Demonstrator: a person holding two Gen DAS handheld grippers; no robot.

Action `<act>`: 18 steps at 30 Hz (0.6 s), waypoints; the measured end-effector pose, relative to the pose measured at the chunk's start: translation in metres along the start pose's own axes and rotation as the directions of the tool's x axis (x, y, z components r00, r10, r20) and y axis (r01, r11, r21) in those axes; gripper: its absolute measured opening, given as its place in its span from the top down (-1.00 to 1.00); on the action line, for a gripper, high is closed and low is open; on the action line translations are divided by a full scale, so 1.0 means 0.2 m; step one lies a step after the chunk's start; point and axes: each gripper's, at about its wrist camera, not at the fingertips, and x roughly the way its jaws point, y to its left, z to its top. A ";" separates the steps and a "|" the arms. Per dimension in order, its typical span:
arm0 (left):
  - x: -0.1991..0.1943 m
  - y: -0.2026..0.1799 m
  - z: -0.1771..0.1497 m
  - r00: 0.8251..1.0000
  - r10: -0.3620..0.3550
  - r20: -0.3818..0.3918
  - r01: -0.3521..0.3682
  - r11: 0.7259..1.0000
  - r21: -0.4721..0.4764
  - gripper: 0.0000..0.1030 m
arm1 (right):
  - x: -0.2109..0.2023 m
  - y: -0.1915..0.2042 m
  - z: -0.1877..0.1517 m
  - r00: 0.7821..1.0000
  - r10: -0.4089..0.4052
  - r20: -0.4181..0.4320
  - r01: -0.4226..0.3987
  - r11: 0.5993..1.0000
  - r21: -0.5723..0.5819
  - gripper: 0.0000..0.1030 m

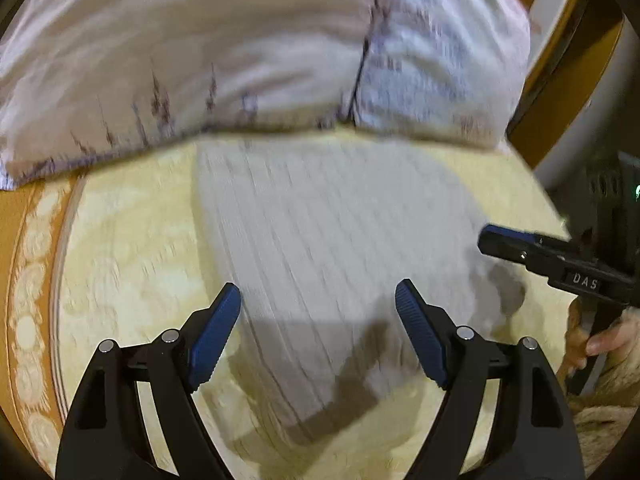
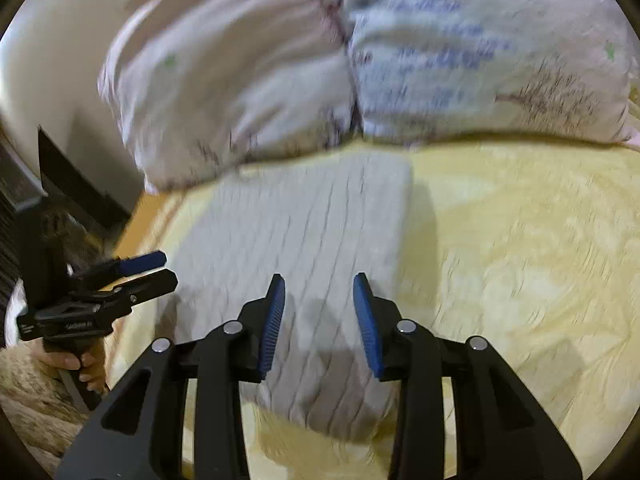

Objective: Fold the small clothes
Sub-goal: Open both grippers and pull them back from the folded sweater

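**Reader:** Nearest the lens, what do I meet first?

**Describer:** Two black fingers with blue ribbed pads. That is the left gripper [image 1: 318, 304], seen from its own camera. Its jaws stand wide apart and hold nothing. Between and beyond them lies the grey ribbed garment [image 1: 332, 248], already folded into a thick block on the yellow bedspread [image 1: 132, 264].

**Reader:** And the other hand?

**Describer:** The right gripper [image 2: 319, 300] has its jaws partly apart, with a clear gap between the pads, and nothing is gripped (the grey cloth shows through the gap, below the pads). In the left view, this gripper [image 1: 520, 248] enters from the right edge, just beside the garment's right side.

**Reader:** Which way does the garment run?

**Describer:** Its long axis runs away from both cameras, toward the pale flowered pillow [image 2: 360, 60] at the head of the bed. The ribs run along that same line. The far short edge lies close to the pillow; whether it touches is lost in blur.

**Reader:** Which hand is nearer?

**Describer:** Both hang over the near short end, one toward each corner. I judge the right one slightly better centred, so a next fold would probably lift that near edge toward the pillow.
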 end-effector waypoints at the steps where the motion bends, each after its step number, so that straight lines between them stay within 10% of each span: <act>1: 0.03 -0.02 -0.01 1.000 0.027 -0.013 -0.026 1.000 0.007 -0.55 | 0.04 0.01 -0.02 1.000 -0.025 -0.014 0.025 1.000 -0.007 0.33; 18: 0.01 0.08 -0.23 0.994 0.110 -0.028 -0.113 0.988 -0.108 -0.63 | -0.06 0.07 -0.22 0.983 -0.172 0.064 0.177 0.981 -0.080 0.30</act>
